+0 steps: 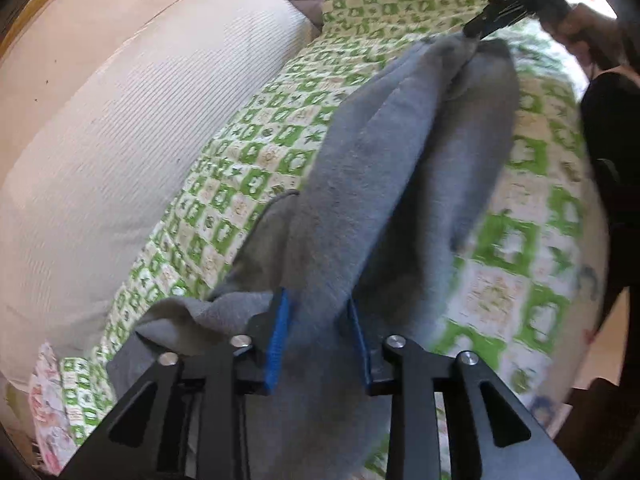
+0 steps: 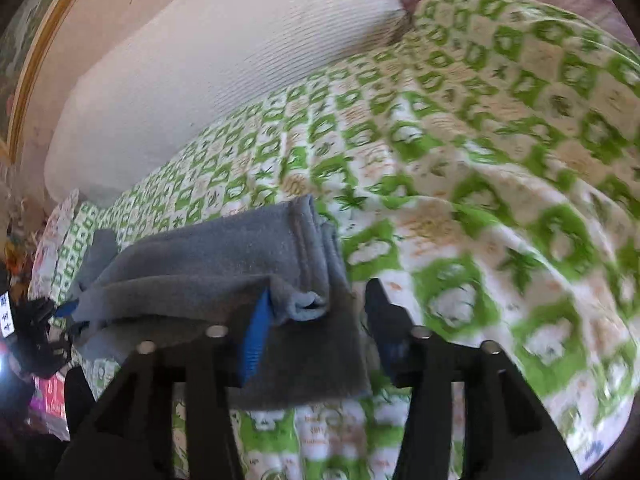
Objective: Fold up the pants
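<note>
The left gripper (image 1: 320, 340) has its fingers (image 1: 278, 336) parted, with the grey pants (image 1: 360, 184) lying between them; the blue pads stand off the cloth on either side, so the hold looks released. From those fingers the pants run forward as a long folded band across the bed (image 1: 248, 168), out to the right gripper, seen small at the far end where the cloth bunches.

In the right wrist view, the right gripper (image 2: 320, 320) also has its fingers (image 2: 256, 332) spread. The folded end of the pants (image 2: 224, 256) sits between them, against the left pad and clear of the right finger, which hangs over the green-checked bedcover (image 2: 480, 160). Past the left finger the pants stretch away to the left gripper at the frame's left edge.

Beyond the pants, well ahead of both pairs of fingers, a long white bolster (image 1: 120, 140) lies along the bed's far side.
</note>
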Demonstrator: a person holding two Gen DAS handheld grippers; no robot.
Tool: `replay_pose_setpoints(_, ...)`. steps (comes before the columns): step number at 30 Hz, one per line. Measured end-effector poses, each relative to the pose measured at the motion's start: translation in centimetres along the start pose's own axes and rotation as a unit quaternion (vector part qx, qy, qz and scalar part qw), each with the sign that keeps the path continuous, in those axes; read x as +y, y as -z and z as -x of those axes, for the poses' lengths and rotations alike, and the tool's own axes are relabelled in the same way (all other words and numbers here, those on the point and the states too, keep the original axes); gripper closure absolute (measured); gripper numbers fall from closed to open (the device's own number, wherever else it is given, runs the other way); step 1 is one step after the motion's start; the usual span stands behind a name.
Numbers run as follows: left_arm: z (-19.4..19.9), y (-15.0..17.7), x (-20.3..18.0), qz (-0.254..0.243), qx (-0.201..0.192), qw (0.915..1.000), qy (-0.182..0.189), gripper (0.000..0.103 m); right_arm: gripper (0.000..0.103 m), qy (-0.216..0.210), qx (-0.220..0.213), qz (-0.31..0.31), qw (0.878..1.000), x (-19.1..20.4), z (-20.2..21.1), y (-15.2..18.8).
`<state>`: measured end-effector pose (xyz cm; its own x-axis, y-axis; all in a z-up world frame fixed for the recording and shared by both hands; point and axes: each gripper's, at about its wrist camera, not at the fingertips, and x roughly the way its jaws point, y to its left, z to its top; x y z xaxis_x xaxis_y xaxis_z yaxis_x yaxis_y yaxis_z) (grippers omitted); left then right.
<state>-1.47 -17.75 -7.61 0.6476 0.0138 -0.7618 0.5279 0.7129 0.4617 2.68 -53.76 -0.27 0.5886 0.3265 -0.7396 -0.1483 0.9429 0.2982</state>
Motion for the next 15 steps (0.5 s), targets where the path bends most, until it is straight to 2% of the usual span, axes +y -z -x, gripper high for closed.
replay_pose_setpoints(1,0.4,0.1,0.0,0.001,-0.001,1.0,0.01,0.065,0.052,-0.001,-0.004,-0.003,1.0,0.1,0.4,0.0)
replay_pose_setpoints(3,0.9,0.1,0.2,0.005,-0.005,0.9998,0.017,0.064,0.052,-0.001,-0.016,-0.004,1.0,0.7,1.0,-0.1)
replay_pose_setpoints(6,1.5,-0.7,1.0,0.028,-0.017,0.9991,0.025,0.064,0.052,-0.012,-0.031,0.019,0.999,3.4,1.6,-1.1)
replay_pose_setpoints(8,1.8,-1.6,1.9,0.049,-0.031,0.998,0.024,0.061,0.052,-0.022,-0.035,0.048,0.998,6.3,1.6,-1.9)
replay_pose_setpoints(10,1.8,-2.5,2.9,0.07,-0.045,0.9961,0.03,0.048,0.051,-0.046,-0.042,0.069,0.996,9.2,1.5,-2.4)
replay_pose_setpoints(13,0.3,-3.8,4.0,0.099,-0.047,0.993,0.043,0.046,0.051,-0.094,-0.015,0.091,0.991,14.2,-0.7,-2.7)
replay_pose_setpoints(15,-1.4,-4.2,4.8,0.131,-0.032,0.9888,0.064,0.046,0.051,-0.099,0.017,0.121,0.988,17.7,-3.0,-2.3)
